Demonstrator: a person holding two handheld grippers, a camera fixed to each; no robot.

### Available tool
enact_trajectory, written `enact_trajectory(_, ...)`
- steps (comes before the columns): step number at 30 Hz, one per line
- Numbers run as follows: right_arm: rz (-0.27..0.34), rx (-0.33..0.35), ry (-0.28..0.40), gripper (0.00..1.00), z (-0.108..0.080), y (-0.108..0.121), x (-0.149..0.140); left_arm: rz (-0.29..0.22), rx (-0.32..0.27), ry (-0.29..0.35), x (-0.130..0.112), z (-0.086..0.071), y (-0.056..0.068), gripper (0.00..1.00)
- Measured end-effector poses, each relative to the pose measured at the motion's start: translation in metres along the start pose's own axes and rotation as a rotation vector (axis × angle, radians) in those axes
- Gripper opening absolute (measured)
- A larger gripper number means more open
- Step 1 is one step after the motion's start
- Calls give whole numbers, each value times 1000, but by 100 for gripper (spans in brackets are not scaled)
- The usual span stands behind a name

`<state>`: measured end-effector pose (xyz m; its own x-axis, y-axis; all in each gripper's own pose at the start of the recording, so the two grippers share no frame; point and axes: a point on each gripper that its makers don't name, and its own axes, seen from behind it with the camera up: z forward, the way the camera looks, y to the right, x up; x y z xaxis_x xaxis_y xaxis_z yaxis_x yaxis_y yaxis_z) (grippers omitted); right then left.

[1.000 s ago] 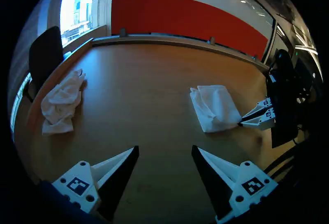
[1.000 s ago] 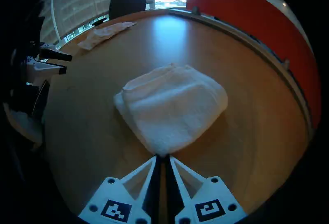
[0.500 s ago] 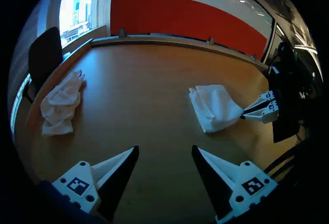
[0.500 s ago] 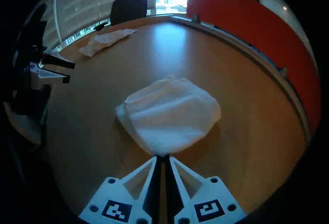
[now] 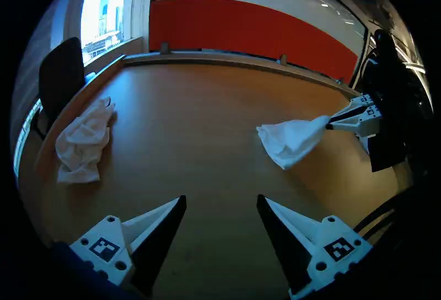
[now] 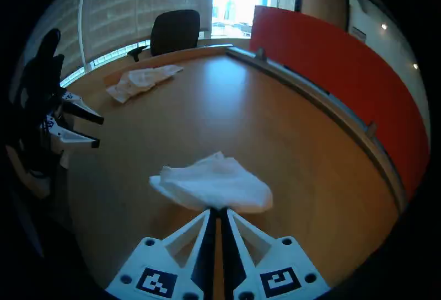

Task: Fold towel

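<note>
**Right gripper pinching a towel corner; left gripper standing open**

In the right gripper view I am watching the right gripper (image 6: pixel 218 212) up close. Its fingers are pressing together, all but closed, on the near corner of the white towel (image 6: pixel 215 187), which is bunching just ahead of the tips over the wooden table (image 6: pixel 248 112).

The left gripper view is giving me the side-on look. The towel is hanging drawn out from the pinched corner, raised at that end. I cannot tell whether its low end is touching the table.

The left gripper (image 5: pixel 220 198) is holding nothing, its fingers spread wide, well apart from the towel. A crumpled towel (image 5: pixel 82 140) is lying near the table's left edge, near a dark chair (image 5: pixel 58 76). A red partition (image 5: pixel 248 27) is running along the back.
</note>
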<state>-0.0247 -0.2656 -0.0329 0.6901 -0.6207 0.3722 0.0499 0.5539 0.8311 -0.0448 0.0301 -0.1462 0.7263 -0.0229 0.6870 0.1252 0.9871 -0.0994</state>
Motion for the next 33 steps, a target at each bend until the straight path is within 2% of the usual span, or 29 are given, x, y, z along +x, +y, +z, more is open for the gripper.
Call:
enact_trajectory(8,-45,-9,60,5,-15,14,49,9,-3,11,5,-2,0,95)
enact_trajectory(14,-66,-20,92,5,-31,21,75,10,-3,22,9,-6,1,95)
enact_trajectory(21,-82,-33,98,5,-44,25,81,8,-12,35,15,-7,6,95)
enact_trajectory(33,-54,-42,119,5,-57,32,83,15,-21,39,18,-8,13,95)
